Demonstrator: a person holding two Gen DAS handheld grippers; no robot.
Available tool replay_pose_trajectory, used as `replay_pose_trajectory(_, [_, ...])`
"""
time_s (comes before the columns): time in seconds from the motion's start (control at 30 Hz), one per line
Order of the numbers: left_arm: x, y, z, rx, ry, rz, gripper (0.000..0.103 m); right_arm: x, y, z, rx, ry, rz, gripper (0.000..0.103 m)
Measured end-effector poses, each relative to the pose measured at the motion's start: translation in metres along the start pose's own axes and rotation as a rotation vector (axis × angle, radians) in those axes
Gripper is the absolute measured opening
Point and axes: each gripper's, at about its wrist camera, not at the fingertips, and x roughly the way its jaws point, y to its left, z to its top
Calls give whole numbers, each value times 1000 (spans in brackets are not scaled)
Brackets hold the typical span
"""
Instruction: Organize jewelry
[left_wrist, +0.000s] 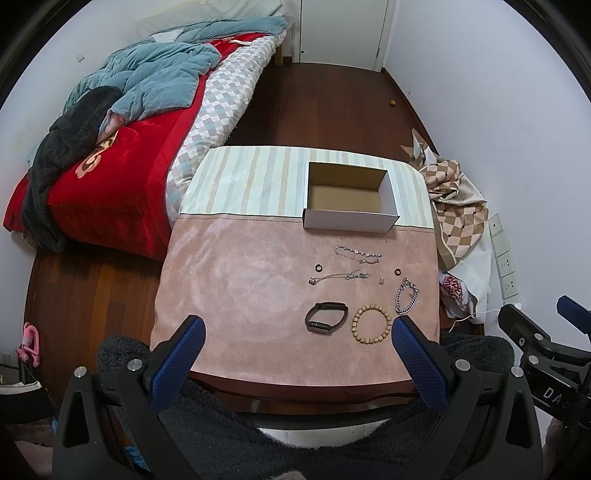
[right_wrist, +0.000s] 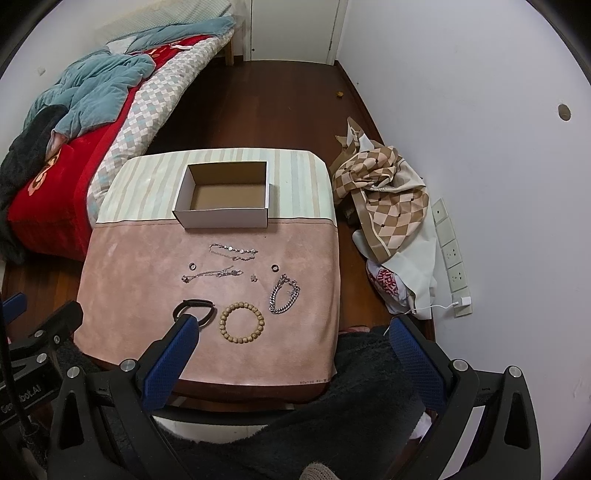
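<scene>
Both claws — left claw (left_wrist: 297, 330), right claw (right_wrist: 291, 330) — released; bead bracelet (right_wrist: 242, 323) — light, rollable; pinch one side of its ring.

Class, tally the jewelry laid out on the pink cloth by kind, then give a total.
Thin silver chains: 2
Small dark rings: 2
Chunky silver chain bracelet: 1
Wooden bead bracelet: 1
Black band: 1
Tiny silver piece: 1
Total: 8

Each gripper, left (left_wrist: 297, 330) and right (right_wrist: 291, 332), has black frames, silver screws and blue textured fingers (left_wrist: 417, 354); dark fuzzy sleeves show.
</scene>
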Motion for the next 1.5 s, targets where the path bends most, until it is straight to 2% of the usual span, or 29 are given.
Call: replay_pose_trajectory(1.5, [-4,-5,0,7,-21,2,103,-8,-10,9,2,-9,0,103])
